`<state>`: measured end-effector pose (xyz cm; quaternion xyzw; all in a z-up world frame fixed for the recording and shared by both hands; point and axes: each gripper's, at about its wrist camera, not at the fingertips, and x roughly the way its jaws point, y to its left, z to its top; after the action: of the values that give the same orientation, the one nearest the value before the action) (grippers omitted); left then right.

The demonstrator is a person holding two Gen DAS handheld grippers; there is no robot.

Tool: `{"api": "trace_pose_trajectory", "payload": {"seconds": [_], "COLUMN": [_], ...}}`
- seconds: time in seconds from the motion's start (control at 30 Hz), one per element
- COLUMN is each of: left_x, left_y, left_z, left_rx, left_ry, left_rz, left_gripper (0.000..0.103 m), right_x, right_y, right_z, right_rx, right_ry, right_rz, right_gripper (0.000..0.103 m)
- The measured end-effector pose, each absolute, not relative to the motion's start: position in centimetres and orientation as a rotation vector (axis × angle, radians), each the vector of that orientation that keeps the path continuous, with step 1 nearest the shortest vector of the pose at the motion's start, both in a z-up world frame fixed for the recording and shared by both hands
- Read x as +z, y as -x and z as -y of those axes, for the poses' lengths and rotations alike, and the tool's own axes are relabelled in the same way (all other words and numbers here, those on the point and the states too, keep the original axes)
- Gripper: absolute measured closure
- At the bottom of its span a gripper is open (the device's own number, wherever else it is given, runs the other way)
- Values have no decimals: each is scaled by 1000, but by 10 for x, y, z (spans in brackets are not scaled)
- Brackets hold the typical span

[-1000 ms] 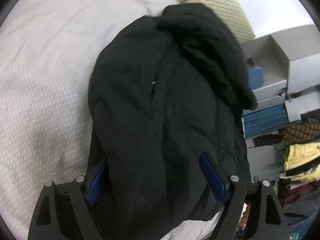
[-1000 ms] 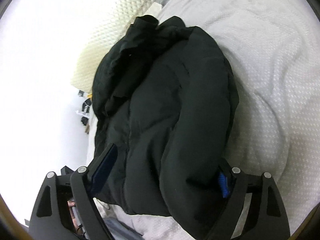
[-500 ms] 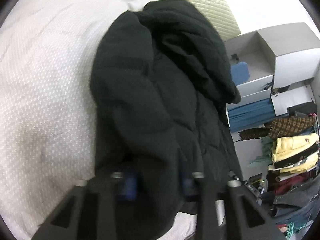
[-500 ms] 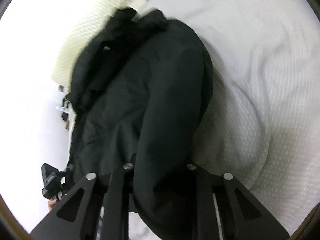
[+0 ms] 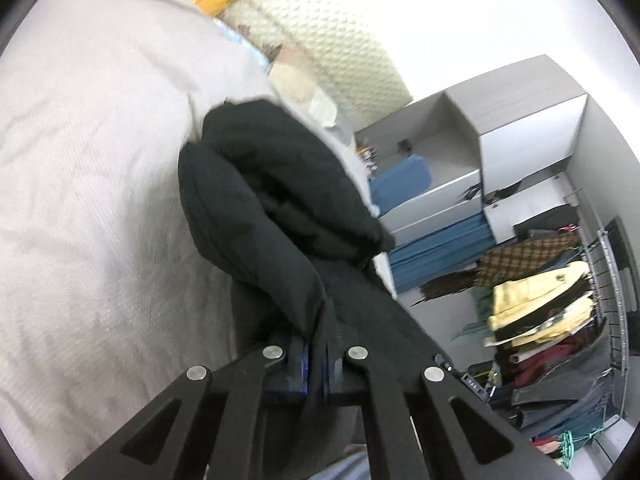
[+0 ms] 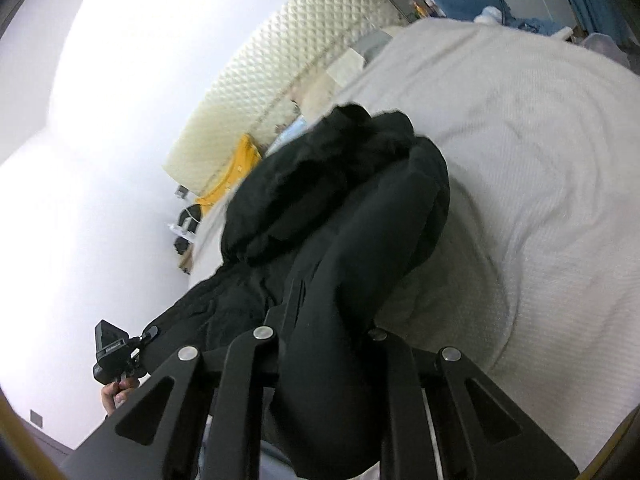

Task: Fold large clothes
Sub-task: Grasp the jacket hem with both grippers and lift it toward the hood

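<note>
Near the close edge of the bed (image 5: 88,184), the black padded coat (image 5: 280,208) now hangs up off the white cover from two pinch points. Both sets of jaws have just been closing: a second ago each hand-held gripper stood wide astride the coat's near hem, and now the left hand-held gripper (image 5: 316,364) is clamped on a thin fold of the hem, its blue pads nearly meeting, while the right hand-held gripper (image 6: 324,340) is clamped on a thicker roll of the same coat. The near end has been lifted clear of the cover since then, while the far end, with the bunched hood or collar, seems to rest on the bed towards the headboard (image 6: 280,60).

That reads as the start of a fold: with the hem held at two places, the near half can likely be carried over the far half. The coat is bulky and slippery-looking, so the thin left pinch may slide out.

Around it: a yellow garment (image 6: 236,172) and some pale items lie by the headboard, beyond the coat. Grey shelves (image 5: 480,140) and a crowded clothes rack (image 5: 552,312) stand off the bed's side, well apart. Nothing lies on the cover between the grippers and the coat's far end.
</note>
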<state>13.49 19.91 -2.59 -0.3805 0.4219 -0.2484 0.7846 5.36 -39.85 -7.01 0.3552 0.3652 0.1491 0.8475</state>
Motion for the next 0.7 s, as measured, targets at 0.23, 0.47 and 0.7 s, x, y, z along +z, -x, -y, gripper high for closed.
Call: {"api": "trace_pose_trajectory", "payload": {"seconds": [0.23,0.47,0.7], "left_x": [29,50,62], "left_y": [-86,-45,-63], "left_z": [-229,-240,-242], "left_rx": [-581,-624,-636], "left_ry": [809,808,766], "left_rz": [-840,-817,-803], "left_gripper": [101,101,101], "right_x": [-27,7,41], "right_y": [-15,32,8], "right_z": [407,419,427], "right_rx": [347,376,368], "right_ry": [-737,-708,-676], "right_rz": [-722,-694,-667], "right_gripper": [89,89,89]}}
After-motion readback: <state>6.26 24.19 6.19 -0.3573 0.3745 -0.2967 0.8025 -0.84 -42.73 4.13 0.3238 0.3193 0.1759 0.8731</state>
